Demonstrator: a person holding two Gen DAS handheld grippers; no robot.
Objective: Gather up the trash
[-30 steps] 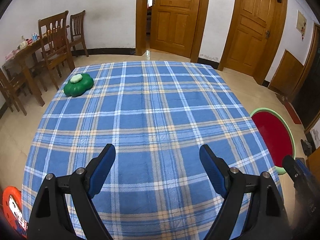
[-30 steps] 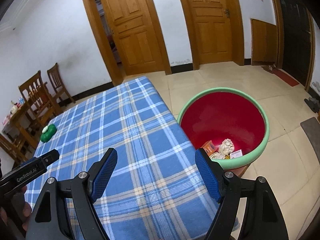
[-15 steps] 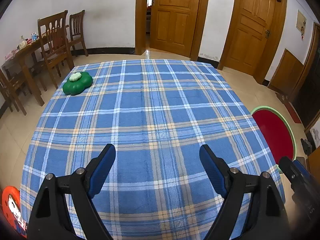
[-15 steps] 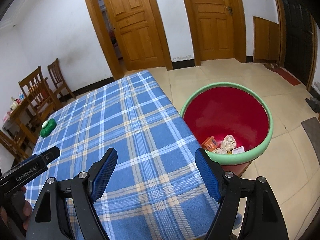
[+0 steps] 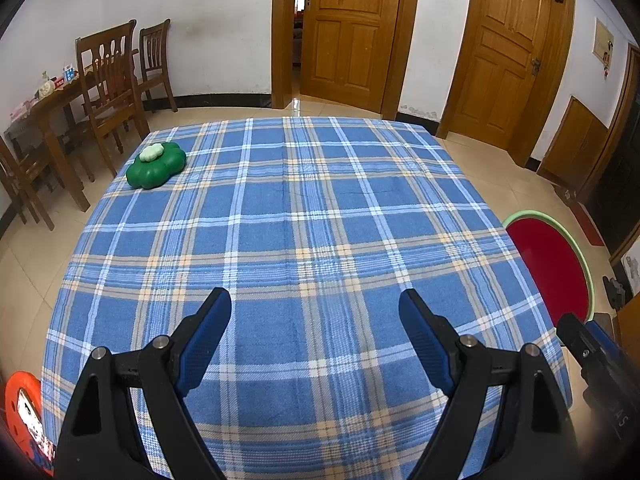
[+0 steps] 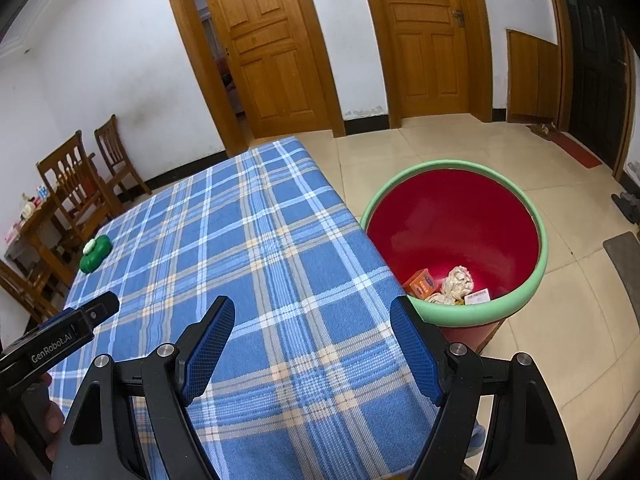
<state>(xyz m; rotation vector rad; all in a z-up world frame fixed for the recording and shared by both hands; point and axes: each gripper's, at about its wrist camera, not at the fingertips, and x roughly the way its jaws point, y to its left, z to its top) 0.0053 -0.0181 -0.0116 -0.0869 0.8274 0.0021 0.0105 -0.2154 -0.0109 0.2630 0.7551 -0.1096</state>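
Observation:
A red bin with a green rim (image 6: 538,236) stands on the floor at the table's right edge and holds an orange box (image 6: 419,282), crumpled paper (image 6: 457,280) and a white card (image 6: 477,297). It also shows in the left wrist view (image 5: 588,270). My left gripper (image 5: 314,312) is open and empty above the near part of the blue plaid tablecloth (image 5: 304,216). My right gripper (image 6: 312,316) is open and empty above the table's near right corner, left of the bin. A green flower-shaped object with a pale top (image 5: 156,164) sits at the far left of the table.
Wooden chairs (image 5: 112,88) and a side table with small items (image 5: 44,96) stand to the far left. Two wooden doors (image 5: 352,28) are behind the table. An orange object (image 5: 24,412) lies at the lower left. A dark mat (image 6: 624,260) lies on the tiled floor.
Both grippers have drawn back and risen slightly, so the table and bin look a little farther away. Both stay open and empty.

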